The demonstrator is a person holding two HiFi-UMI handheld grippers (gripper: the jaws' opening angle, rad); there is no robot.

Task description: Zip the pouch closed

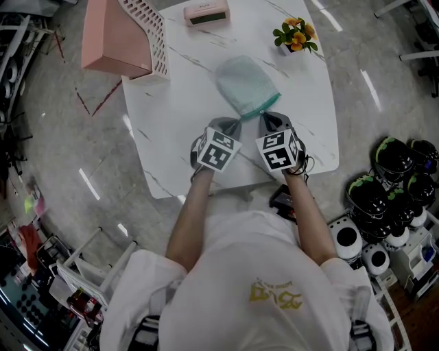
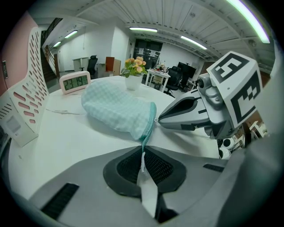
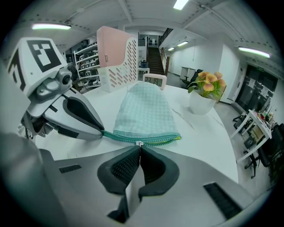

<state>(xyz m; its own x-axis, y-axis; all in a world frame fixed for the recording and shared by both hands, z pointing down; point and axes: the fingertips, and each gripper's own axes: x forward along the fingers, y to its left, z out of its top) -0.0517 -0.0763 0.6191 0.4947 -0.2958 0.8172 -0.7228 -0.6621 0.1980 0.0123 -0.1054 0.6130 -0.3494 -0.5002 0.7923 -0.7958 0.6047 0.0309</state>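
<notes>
pouch (image 1: 247,86) on white marble table (image 1: 178,120), just ahead of fingers (image 2: 128,167): left gripper (image 2: 143,150) pinching zip tail (image 2: 145,138), right gripper (image 3: 140,147) pinching pull (image 3: 140,143); clock (image 1: 206,12), flowers (image 1: 296,34) beyond; open office

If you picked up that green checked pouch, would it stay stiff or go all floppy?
Probably floppy: the pouch is soft cloth slumped in a rounded lump on the table. Its thin fabric suggests it is light. Pushed, it would likely bunch up or slide on the smooth top, not roll.
</notes>
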